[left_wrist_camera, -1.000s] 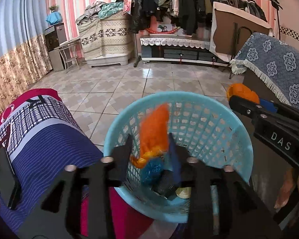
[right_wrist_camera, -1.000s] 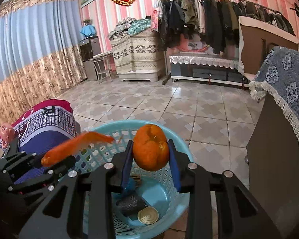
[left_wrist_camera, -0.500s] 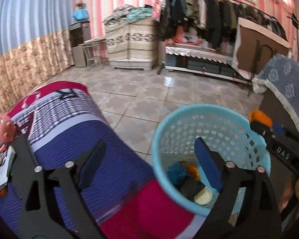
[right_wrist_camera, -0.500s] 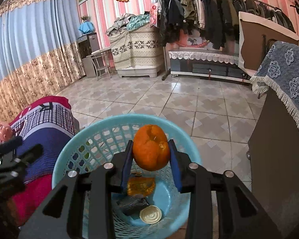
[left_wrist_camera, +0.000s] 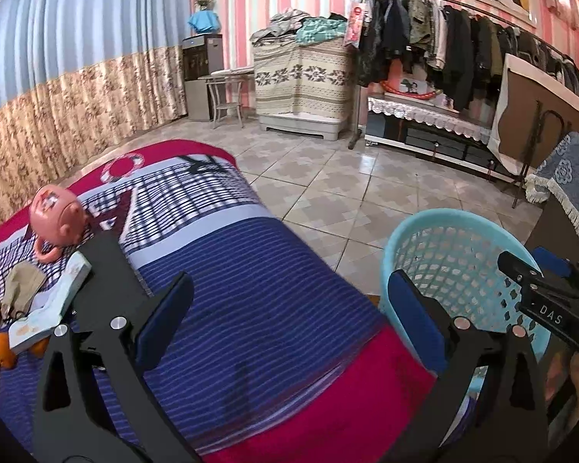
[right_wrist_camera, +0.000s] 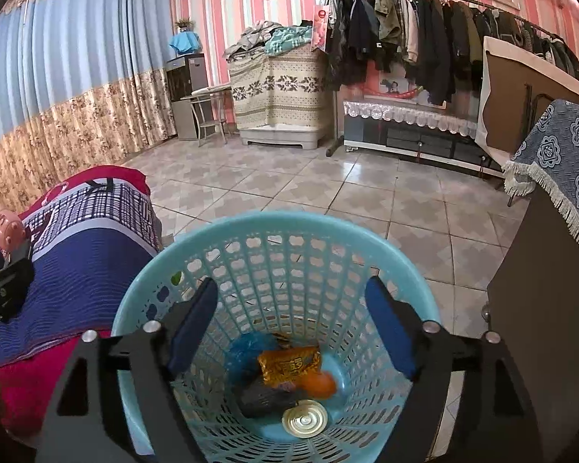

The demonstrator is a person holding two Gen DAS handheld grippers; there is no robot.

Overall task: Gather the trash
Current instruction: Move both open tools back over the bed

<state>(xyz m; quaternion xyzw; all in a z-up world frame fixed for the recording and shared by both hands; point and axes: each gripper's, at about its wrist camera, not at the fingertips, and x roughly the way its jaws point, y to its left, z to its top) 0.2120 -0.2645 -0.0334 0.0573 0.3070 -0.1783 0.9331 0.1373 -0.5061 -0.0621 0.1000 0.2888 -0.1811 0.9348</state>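
- In the left wrist view, a pink pig-shaped toy (left_wrist_camera: 60, 218) lay at the far left on the striped blanket (left_wrist_camera: 251, 301), with a light blue and white flat item (left_wrist_camera: 48, 310) just beside it and a small orange piece (left_wrist_camera: 4, 349) at the frame's edge
- The left gripper (left_wrist_camera: 289, 324) hung over the blue and red part of that blanket, its jaws spread wide with nothing between the blue pads
- To its right the light blue basket (left_wrist_camera: 444, 227) stood on the tiled floor, next to the blanket's edge
- At the far right of that view the black tip of the other tool, marked "DAS", reached over the basket's rim
- In the right wrist view, the left edge showed the same blanket and the pig toy, well apart from the basket
- The right gripper (right_wrist_camera: 293, 326) sat directly above the basket's mouth, jaws wide apart and holding nothing, each finger near the rim on its own side
- Down at the basket's bottom lay the collected trash: a crumpled blue wrapper (right_wrist_camera: 247, 349), an orange-gold snack packet (right_wrist_camera: 289, 362), a dark lump (right_wrist_camera: 266, 399), an orange peel (right_wrist_camera: 320, 384) and a round metal can lid (right_wrist_camera: 304, 420), all touching or overlapping
- Rightmost stood a dark cabinet (right_wrist_camera: 540, 328) draped with a blue fringed cloth (right_wrist_camera: 563, 162), just beside the basket
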